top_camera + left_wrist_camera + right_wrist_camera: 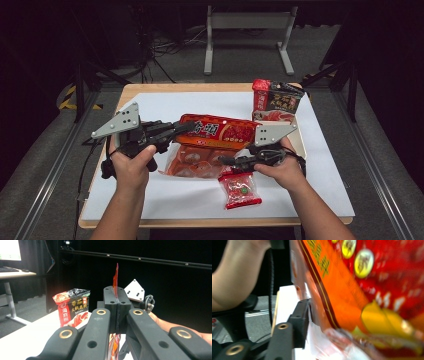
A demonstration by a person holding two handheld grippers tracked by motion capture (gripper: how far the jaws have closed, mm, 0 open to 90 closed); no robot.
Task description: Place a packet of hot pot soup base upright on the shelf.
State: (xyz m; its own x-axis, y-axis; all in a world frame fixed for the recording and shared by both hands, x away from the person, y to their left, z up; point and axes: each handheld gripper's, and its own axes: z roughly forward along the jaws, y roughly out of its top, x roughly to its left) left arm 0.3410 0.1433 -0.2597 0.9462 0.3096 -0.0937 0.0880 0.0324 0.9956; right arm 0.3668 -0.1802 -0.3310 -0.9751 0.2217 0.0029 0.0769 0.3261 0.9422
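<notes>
A large orange-red snack bag (215,132) is held up over the middle of the table. My left gripper (186,128) is shut on the bag's left end. In the left gripper view its jaws (117,297) pinch the thin orange bag edge (115,277). My right gripper (225,161) points left at the bag's lower clear part. In the right gripper view the bag (362,285) lies against the one jaw that shows, and the other jaw is hidden behind it. The right gripper (322,315) looks closed on the bag.
A red and black sauce pack (274,101) (72,306) stands at the back right of the white sheet (310,165). A small red packet (240,190) lies near the front edge, under my right hand. A grey frame (247,35) stands on the floor beyond.
</notes>
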